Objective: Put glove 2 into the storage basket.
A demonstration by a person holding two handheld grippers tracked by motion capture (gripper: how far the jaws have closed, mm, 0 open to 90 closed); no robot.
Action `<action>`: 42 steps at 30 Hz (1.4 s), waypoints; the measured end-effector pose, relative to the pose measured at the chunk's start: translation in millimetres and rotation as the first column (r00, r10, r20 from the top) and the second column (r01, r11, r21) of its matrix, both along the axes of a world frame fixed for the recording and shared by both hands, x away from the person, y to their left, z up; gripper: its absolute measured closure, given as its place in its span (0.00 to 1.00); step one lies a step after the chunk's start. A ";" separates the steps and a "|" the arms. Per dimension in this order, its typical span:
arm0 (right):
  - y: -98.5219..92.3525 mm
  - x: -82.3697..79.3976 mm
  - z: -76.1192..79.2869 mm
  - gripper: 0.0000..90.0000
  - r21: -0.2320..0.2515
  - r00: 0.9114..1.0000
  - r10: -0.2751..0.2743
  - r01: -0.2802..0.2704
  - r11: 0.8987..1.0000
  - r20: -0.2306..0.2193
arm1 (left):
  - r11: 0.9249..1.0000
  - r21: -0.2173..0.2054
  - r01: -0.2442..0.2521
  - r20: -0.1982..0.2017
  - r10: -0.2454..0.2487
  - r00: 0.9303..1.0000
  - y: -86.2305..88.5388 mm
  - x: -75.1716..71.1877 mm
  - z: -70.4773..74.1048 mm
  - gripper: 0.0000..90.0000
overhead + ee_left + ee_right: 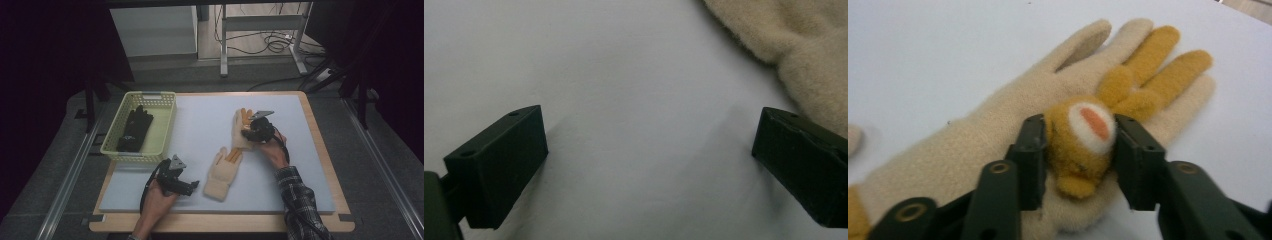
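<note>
Gripping: the right gripper (1079,150) has its fingers (1031,150) clenched on the orange plush animal face sewn to the far glove (973,145), a raised lump that offers a hold without bunching the knit.
Far glove: lies flat on the white mat (200,120), right of centre, fingertips pointing away from the person.
Near glove: its mate (222,172) lies closer to the front edge, cuff toward the left gripper (192,186).
Left gripper: rests low on the mat, fingers (499,165) released and wide, nothing between them, cream knit just beside one; likely waiting its turn.
Basket: the yellow basket (165,125) at the bench's left already holds a dark glove (134,129), so sorting looks to be the aim.
Bench: wooden bench (320,145) carries everything.
</note>
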State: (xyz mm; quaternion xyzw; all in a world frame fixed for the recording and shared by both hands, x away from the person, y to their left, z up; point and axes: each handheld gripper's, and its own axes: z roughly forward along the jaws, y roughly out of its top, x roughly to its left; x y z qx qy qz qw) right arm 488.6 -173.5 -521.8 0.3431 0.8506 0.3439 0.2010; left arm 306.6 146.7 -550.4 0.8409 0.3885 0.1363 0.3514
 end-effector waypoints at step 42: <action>31.7 -164.6 71.8 0.68 0.267 0.995 0.079 -0.058 0.962 -0.069 | 1.000 0.001 -0.001 0.001 0.001 1.000 -0.1 -0.1 0.1 0.02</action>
